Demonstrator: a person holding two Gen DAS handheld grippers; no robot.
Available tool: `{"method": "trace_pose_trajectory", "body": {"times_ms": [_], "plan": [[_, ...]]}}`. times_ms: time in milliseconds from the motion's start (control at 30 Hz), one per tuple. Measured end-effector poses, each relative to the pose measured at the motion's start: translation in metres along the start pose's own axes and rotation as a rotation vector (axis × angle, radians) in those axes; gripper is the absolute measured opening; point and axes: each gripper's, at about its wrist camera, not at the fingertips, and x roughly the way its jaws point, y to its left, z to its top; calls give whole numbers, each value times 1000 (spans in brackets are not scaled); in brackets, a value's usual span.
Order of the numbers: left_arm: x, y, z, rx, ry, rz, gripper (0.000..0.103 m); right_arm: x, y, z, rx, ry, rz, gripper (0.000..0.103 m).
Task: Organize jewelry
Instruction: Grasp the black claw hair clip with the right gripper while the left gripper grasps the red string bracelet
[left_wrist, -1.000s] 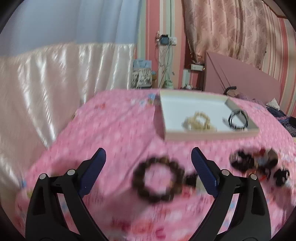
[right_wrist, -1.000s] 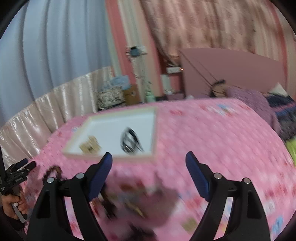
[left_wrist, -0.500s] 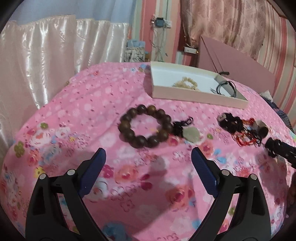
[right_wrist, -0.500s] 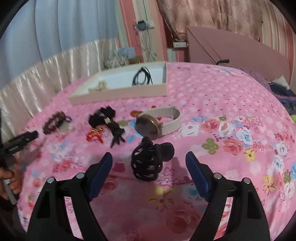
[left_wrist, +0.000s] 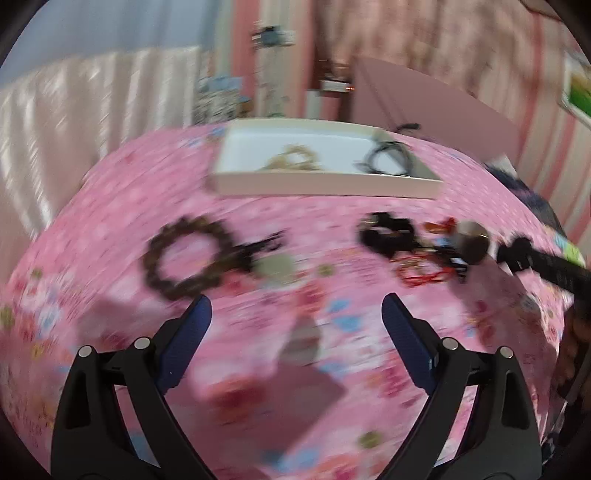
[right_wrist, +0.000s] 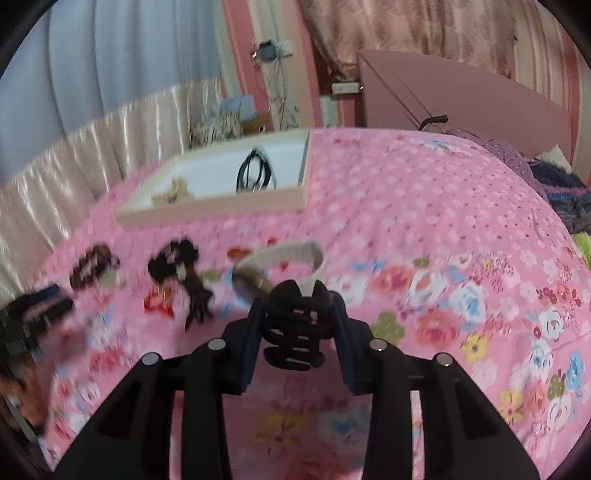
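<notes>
Closing on a black hair claw (right_wrist: 295, 332) at centre frame, the right gripper (right_wrist: 297, 334) has just been narrowing its jaws, and both pads now press the claw's sides, which sits on the pink bedspread (right_wrist: 424, 221). The left gripper (left_wrist: 295, 321) hangs with jaws wide apart and nothing between them, over bare cloth at lower centre.

Progress: the tray (right_wrist: 207, 216), upper left of centre in the right view, already holds a pale bead bracelet (right_wrist: 173, 192) and a black cord (right_wrist: 255, 173). Outside it are the claw, a watch (right_wrist: 280, 262) just behind the claw, a dark scrunchie (right_wrist: 177, 258), a red piece (right_wrist: 159, 301) and a brown bead bracelet (left_wrist: 188, 258). By this judgement roughly a third is done.

Clearance: the tray's near wall must be cleared on entry; its floor is mostly free. To the right, the bedspread lies open.
</notes>
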Motion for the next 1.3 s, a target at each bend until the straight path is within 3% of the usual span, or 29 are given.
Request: {"method": "trace_pose_trajectory", "body": {"times_ms": [300,367,400,467,600,633,667,733,1100,1300], "plan": [[37,-79,9,107,55,-96,88,17,-14,1,20,-2,15,37],[42,-87,9,126,59,-107,71,20,-20,-2,47,7,40,37],[46,-90,9,134,68,-107,68,20,-21,-2,56,2,47,37],[52,-95,10,138,86,-114,52,20,-22,-3,60,3,52,37],[68,-99,13,140,127,-118,36,21,-19,-3,46,3,48,37],[72,-99,12,140,136,-119,20,21,-19,-3,44,3,47,37],[73,-99,12,135,141,-128,11,21,-18,-3,44,2,47,37],[71,-95,12,118,131,-147,2,21,-19,-3,53,8,51,36],[32,-78,21,81,29,-180,0,8,-24,-8,91,-20,87,36],[5,-56,34,71,-46,-162,0,-17,-12,2,95,-81,139,36]]}}
